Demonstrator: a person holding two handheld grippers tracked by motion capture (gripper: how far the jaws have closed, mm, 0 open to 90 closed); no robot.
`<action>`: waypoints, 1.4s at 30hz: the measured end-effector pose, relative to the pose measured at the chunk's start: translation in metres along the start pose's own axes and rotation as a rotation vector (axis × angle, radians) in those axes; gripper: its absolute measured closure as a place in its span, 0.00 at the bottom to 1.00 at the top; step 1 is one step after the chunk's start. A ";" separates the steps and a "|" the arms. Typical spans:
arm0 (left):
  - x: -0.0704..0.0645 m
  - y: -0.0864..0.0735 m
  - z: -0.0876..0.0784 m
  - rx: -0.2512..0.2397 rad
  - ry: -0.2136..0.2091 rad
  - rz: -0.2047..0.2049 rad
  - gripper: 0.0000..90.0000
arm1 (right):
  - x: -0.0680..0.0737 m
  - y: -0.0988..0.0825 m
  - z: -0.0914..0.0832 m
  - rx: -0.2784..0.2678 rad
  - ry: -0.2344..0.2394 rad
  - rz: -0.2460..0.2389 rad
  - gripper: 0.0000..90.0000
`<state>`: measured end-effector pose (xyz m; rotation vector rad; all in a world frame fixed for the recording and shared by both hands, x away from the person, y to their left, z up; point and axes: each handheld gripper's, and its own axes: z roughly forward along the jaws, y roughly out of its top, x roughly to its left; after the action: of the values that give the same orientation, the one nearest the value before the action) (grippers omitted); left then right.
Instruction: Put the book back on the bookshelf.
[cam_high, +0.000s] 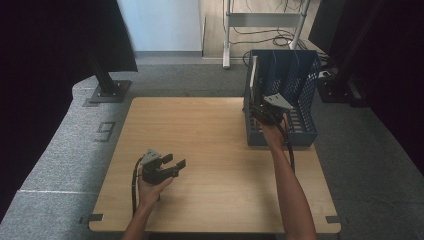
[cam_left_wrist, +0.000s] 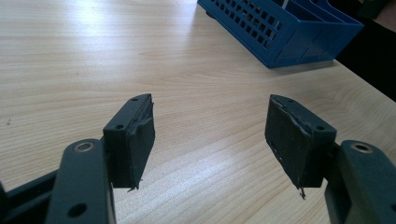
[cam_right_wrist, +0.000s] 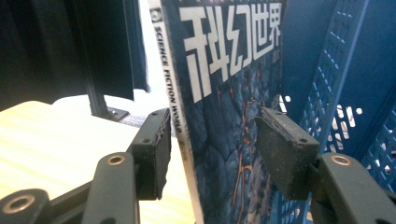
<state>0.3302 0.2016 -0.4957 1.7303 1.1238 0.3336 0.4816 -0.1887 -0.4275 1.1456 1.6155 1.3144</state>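
At the blue file rack (cam_high: 300, 95) on the far right of the bench (cam_high: 215, 150), my right gripper (cam_right_wrist: 212, 140) straddles an upright science fiction magazine (cam_right_wrist: 224, 93) standing in the rack's left end, jaws parted, neither pad pressing it. My left gripper (cam_left_wrist: 210, 135) hovers over bare bench, jaws wide and empty.

Light wooden table (cam_high: 215, 165) on grey carpet (cam_high: 60, 145); black stand base (cam_high: 107, 91) behind its left corner; white frame legs (cam_high: 227, 30) and cables (cam_high: 265, 37) beyond.

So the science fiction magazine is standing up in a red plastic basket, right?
Not quite: the plastic basket is blue, not red, as the high view shows. The science fiction magazine does stand upright in it, between the right claw's open jaws.
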 end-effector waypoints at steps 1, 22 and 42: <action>0.000 0.000 0.000 0.000 0.000 0.000 0.37 | 0.001 0.001 -0.001 0.001 0.004 -0.003 0.49; -0.001 0.001 -0.002 -0.002 0.004 0.002 0.37 | 0.006 -0.004 -0.033 -0.033 0.062 0.026 0.51; -0.001 -0.002 0.002 0.013 0.000 0.000 0.37 | 0.009 -0.034 -0.073 -0.025 0.137 0.047 0.50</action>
<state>0.3302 0.1993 -0.4977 1.7422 1.1281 0.3271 0.4044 -0.2061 -0.4466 1.1054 1.6730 1.4673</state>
